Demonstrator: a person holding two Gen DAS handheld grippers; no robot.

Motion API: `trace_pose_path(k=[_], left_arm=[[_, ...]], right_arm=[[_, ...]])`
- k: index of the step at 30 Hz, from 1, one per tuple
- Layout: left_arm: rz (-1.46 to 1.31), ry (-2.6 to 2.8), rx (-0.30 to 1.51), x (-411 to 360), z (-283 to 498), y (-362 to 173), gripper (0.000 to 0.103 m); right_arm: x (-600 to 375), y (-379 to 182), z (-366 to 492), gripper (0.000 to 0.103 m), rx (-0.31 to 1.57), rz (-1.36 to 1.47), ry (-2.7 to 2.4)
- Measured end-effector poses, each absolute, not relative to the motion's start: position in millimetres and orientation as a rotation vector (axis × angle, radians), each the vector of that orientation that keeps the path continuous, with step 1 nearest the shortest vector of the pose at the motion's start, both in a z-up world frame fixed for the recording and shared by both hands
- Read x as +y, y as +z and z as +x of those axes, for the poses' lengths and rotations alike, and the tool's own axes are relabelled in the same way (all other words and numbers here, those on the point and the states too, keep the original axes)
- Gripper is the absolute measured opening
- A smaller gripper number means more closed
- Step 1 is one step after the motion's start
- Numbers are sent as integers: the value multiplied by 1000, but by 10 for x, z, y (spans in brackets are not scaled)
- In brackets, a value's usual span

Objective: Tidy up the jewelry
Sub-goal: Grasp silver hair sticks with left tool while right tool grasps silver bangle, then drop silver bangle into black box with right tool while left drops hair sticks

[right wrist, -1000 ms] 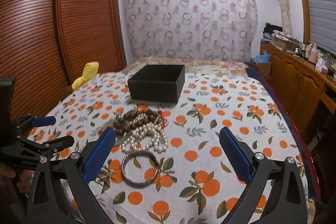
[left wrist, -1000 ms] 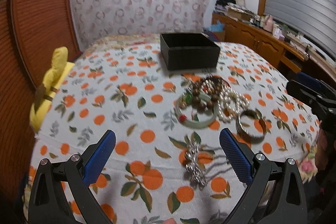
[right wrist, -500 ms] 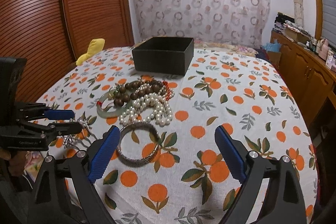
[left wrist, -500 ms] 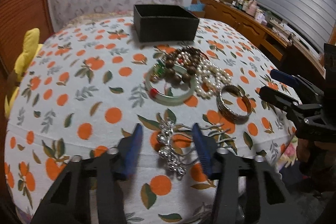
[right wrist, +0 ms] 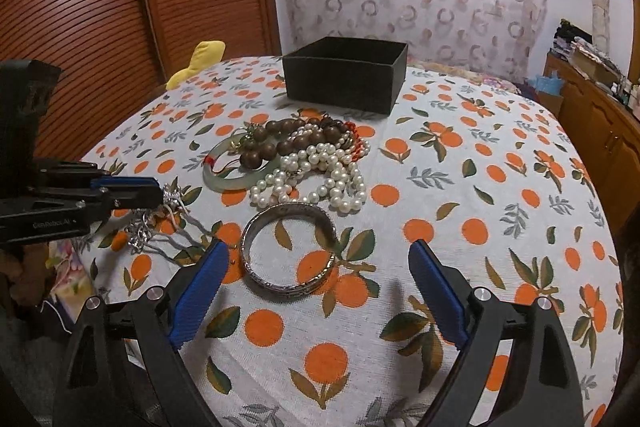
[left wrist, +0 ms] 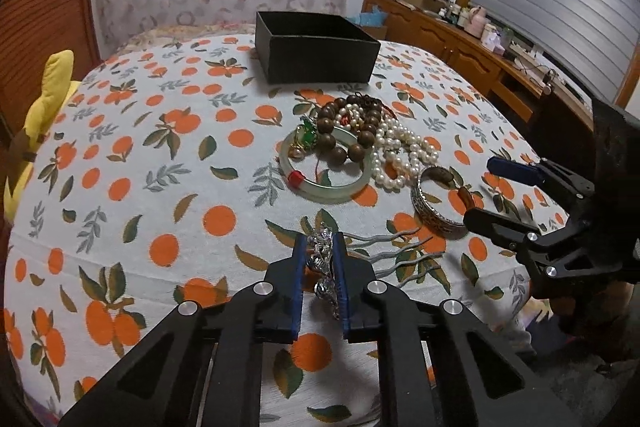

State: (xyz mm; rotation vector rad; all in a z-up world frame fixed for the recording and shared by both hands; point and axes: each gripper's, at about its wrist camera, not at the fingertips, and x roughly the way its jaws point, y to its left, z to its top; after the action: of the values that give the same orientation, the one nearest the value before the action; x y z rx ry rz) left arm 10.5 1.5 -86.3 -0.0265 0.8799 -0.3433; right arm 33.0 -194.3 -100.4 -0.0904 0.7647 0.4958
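Your left tool (left wrist: 320, 269) has just clenched on the silver rhinestone hair comb (left wrist: 324, 263), nearest you from the open black square box (left wrist: 316, 47) on the orange-print counter (left wrist: 160, 163), ready for lifting boxward, while your right tool (right wrist: 316, 291) hangs released over the engraved silver bangle (right wrist: 290, 251).

Hair comb (left wrist: 324, 259) head partly hidden between left tongs (left wrist: 320, 247)

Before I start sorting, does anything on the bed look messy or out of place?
Yes: the wooden bead strand, pearl necklace and jade bangle lie heaped, overlapping, outside the black box. Nothing looks broken.
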Motion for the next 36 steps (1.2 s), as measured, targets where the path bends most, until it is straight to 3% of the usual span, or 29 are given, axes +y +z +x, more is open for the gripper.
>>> trace_pose_path(k=[11,23,28,36], left_arm=[[-34,-339,827,149,34,-765,6],[-71,-273,754,442,-33,-612,6],[-79,-257,724,498,0,-538,6],[-75,-259,663,481,102,-350,6]], right_arm=[[-1828,-1053,381,92,790,-117,534],[-1724,-1114,412,77,810,-176,536],[-1716,-1109,400,59,798,-209,529],[-1796,-1009,324,59,779,-198,557]])
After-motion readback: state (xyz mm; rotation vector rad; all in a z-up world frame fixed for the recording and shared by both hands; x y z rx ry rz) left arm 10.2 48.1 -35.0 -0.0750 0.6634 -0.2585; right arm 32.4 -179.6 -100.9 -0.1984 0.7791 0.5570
